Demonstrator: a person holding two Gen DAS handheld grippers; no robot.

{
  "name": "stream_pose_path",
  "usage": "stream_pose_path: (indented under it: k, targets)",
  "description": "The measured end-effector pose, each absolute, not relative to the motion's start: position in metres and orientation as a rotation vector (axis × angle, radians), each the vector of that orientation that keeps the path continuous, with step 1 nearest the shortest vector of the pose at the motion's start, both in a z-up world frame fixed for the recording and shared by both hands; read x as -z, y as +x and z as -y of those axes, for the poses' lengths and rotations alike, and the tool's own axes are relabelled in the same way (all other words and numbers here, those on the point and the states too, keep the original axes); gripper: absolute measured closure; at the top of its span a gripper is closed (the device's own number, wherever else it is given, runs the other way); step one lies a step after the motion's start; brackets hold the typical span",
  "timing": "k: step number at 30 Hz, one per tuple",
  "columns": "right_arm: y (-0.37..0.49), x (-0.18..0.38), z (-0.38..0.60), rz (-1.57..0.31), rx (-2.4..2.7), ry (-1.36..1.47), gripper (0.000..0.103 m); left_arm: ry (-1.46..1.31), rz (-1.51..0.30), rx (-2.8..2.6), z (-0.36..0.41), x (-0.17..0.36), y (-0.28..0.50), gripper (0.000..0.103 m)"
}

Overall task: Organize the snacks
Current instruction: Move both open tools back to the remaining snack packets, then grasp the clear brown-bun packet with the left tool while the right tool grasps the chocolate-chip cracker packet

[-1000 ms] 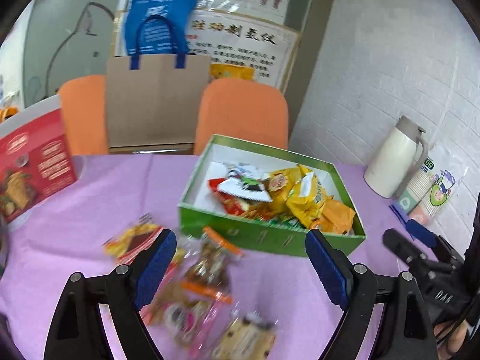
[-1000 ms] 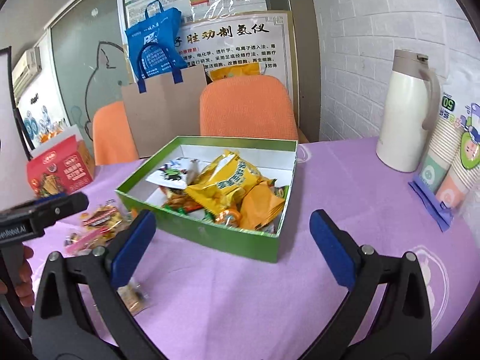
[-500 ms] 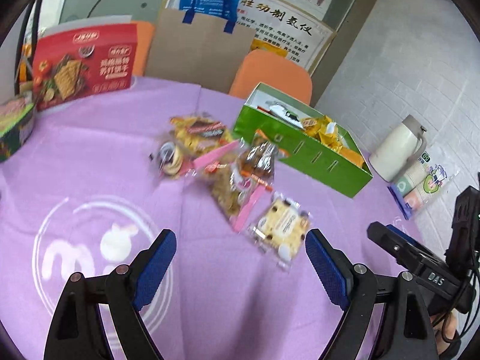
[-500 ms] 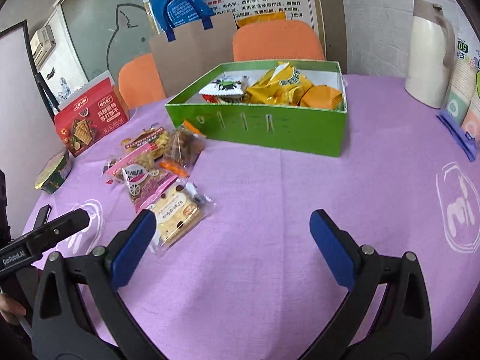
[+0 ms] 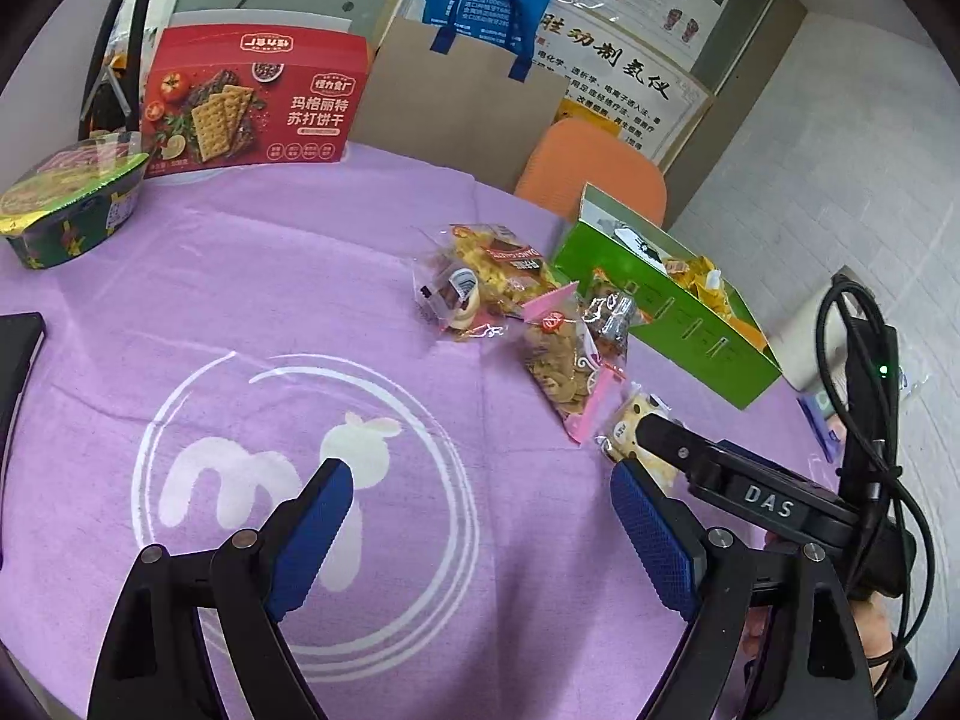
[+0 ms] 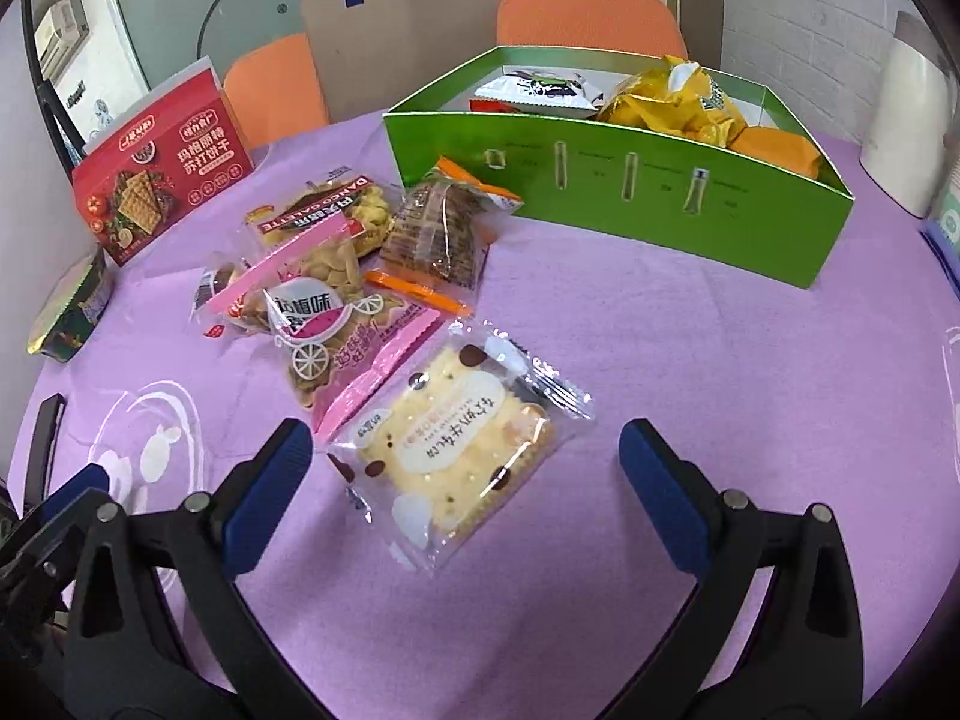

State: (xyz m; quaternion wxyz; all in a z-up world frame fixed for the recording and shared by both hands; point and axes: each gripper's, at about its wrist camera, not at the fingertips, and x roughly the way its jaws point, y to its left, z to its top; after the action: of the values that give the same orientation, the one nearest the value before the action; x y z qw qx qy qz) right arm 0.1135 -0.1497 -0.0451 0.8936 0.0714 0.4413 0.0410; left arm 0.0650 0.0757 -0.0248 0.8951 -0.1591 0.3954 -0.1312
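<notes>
A green box [image 6: 618, 195] [image 5: 678, 324] holds yellow and white snack packs. Several loose packets lie on the purple cloth in front of it: a clear cracker packet [image 6: 462, 450] [image 5: 627, 426], a pink-edged packet [image 6: 336, 330] [image 5: 564, 360], an orange-edged brown packet [image 6: 444, 228] and a red-label cookie packet [image 6: 336, 213] [image 5: 492, 264]. My right gripper [image 6: 465, 468] is open, low over the cloth, with the cracker packet lying between its fingers. My left gripper [image 5: 480, 516] is open over bare cloth, left of the right gripper's black body [image 5: 756, 498].
A red cracker carton [image 5: 252, 102] [image 6: 162, 174] and a green instant-noodle bowl [image 5: 66, 204] stand at the table's far left. A brown paper bag [image 5: 456, 96] and orange chairs [image 5: 594, 180] are behind the table. A white thermos [image 6: 912, 126] stands at the right, near the brick wall.
Both grippers have pulled back from the green box and dropped toward the cloth. The right one has come down around the cracker packet; the left has swung over the bare cloth.
</notes>
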Motion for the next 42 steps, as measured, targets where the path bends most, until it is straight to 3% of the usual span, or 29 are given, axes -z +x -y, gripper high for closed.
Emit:
stream_pose_path:
  k: [7,14,18,20,21,22,25,30,35,39,42]
  targets:
    - [0.140,0.059,0.139,-0.925,0.071,0.218,0.001,-0.324,-0.779,0.266,-0.086,0.013,0.106,0.013]
    - [0.130,0.064,0.140,-0.952,0.057,0.089,0.001,-0.326,-0.801,0.264,-0.091,0.015,0.169,0.014]
    - [0.119,0.064,0.158,-0.951,0.034,0.079,0.001,-0.359,-0.873,0.318,-0.080,0.033,0.193,0.021]
    - [0.113,0.065,0.166,-0.950,0.012,0.074,0.001,-0.343,-0.909,0.331,-0.073,0.042,0.199,0.035]
    - [0.109,0.065,0.171,-0.948,-0.001,0.072,0.004,-0.346,-0.932,0.345,-0.070,0.048,0.201,0.049]
    - [0.107,0.064,0.172,-0.943,-0.017,0.068,0.006,-0.354,-0.943,0.362,-0.067,0.051,0.200,0.052]
    - [0.101,0.062,0.178,-0.944,-0.050,0.040,0.018,-0.344,-0.933,0.361,-0.066,0.050,0.190,0.055]
    - [0.087,0.057,0.194,-0.940,-0.078,-0.002,0.049,-0.287,-0.928,0.357,-0.063,0.046,0.155,0.055]
    - [0.075,0.054,0.199,-0.932,-0.209,-0.036,0.047,-0.198,-0.928,0.389,-0.057,0.043,0.106,0.053]
    - [0.076,0.048,0.194,-0.879,-0.248,-0.164,0.025,-0.214,-0.937,0.384,-0.065,0.039,0.088,0.044]
    - [0.087,0.043,0.188,-0.822,-0.324,-0.270,0.020,-0.217,-0.928,0.386,-0.064,0.035,0.083,0.037]
